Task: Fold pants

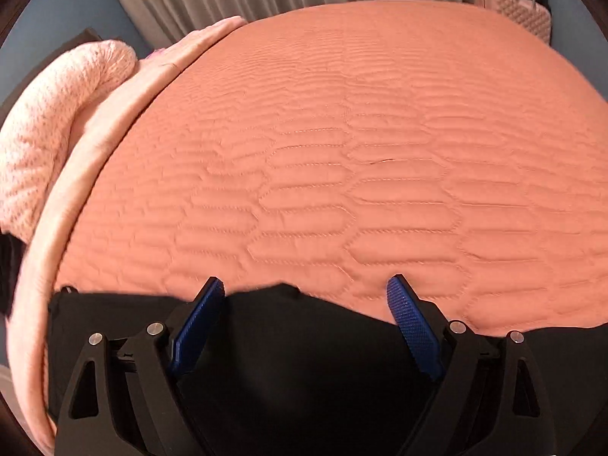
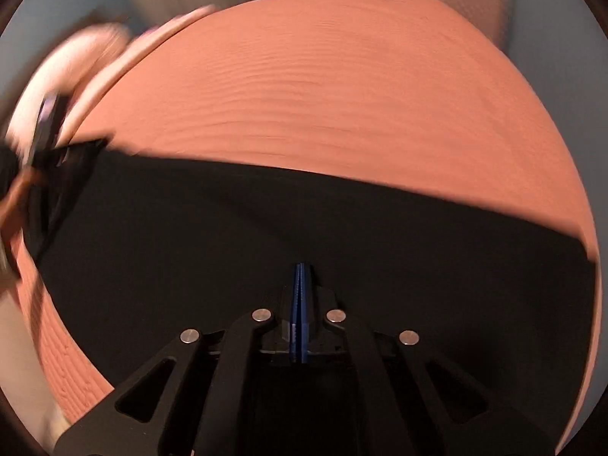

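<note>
- Black pants (image 2: 266,228) spread across the lower frame on the orange quilted bed (image 1: 342,152)
- Left tool (image 1: 306,288) gapes wide, gripping nothing
- Right tool (image 2: 302,269) is clamped tight; cloth between its pads can't be told

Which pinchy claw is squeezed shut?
The right gripper: its blue pads press together over the black pants. The left gripper gapes wide.

Black pants (image 2: 266,235); salmon hexagon-quilted bedspread (image 1: 342,133); blue claw pads (image 1: 412,323).
</note>
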The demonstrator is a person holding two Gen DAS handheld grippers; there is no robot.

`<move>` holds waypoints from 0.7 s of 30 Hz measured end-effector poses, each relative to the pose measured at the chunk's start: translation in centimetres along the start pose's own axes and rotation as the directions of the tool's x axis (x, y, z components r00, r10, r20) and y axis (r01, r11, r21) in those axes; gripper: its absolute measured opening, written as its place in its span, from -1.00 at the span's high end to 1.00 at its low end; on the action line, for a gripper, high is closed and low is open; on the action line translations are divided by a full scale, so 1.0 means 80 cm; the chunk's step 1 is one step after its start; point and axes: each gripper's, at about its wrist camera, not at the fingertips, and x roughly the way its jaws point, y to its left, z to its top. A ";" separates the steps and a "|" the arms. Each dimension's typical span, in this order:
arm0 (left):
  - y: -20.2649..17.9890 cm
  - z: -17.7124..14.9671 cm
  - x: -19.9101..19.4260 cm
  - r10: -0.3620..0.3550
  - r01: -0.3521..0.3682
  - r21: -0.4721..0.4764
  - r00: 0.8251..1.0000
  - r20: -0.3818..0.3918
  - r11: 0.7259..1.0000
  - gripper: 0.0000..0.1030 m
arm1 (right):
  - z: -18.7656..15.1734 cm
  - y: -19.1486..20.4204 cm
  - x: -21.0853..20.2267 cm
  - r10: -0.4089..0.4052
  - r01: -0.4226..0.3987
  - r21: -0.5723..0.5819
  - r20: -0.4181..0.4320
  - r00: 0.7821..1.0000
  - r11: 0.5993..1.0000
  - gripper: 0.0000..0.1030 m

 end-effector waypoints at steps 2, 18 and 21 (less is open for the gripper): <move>0.002 0.004 -0.001 0.019 -0.019 -0.007 1.000 -0.006 1.000 -0.68 | -0.005 -0.077 -0.043 -0.215 0.212 0.089 0.025 0.976 0.973 1.00; -0.058 -0.145 -0.160 -0.136 0.142 -0.174 0.990 0.044 0.974 -0.65 | 0.046 -0.123 -0.009 -0.019 -0.007 0.224 0.114 0.993 0.975 0.98; -0.082 -0.163 -0.174 -0.093 0.097 -0.123 0.995 0.034 0.988 -0.65 | 0.036 -0.121 -0.046 -0.043 0.006 0.198 0.186 0.982 0.980 0.91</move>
